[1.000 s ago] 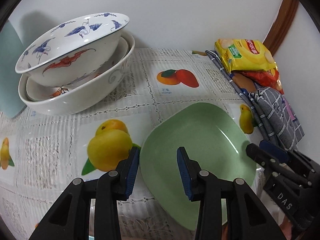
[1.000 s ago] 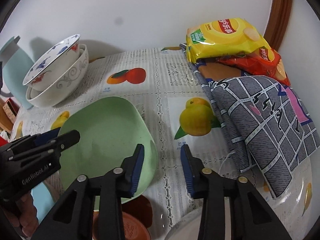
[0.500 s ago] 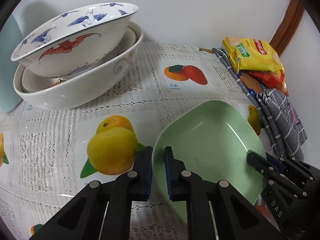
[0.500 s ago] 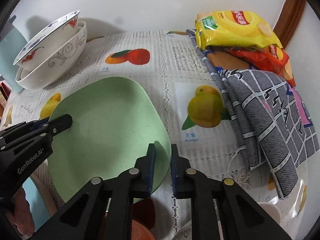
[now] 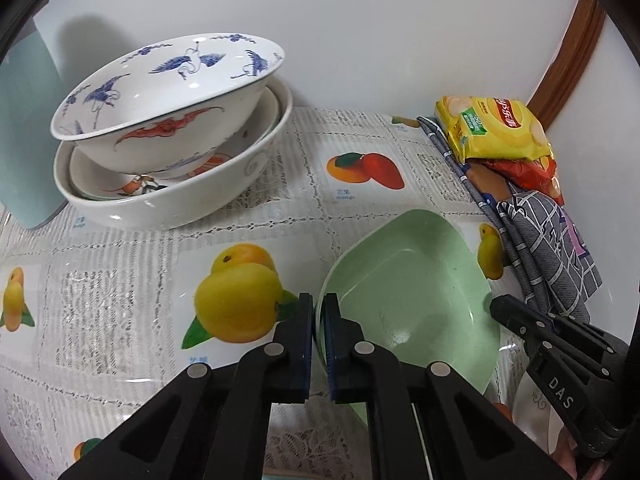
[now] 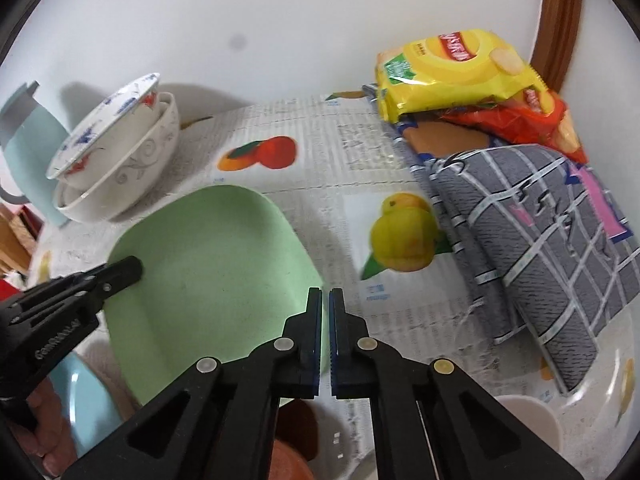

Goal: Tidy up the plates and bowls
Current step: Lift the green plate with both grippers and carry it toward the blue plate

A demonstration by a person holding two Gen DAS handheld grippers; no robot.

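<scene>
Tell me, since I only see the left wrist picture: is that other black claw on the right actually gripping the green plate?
Observer: Yes. The right claw has just been closing its jaws, and it now pinches the green plate by its right rim.
Operator: What is the pale teal slab at my left edge?
Observer: It is a teal jug with a handle, standing beside the stacked bowls.
Operator: Is anything under the plate?
Observer: A light blue dish and something brown show below its near edge.
</scene>
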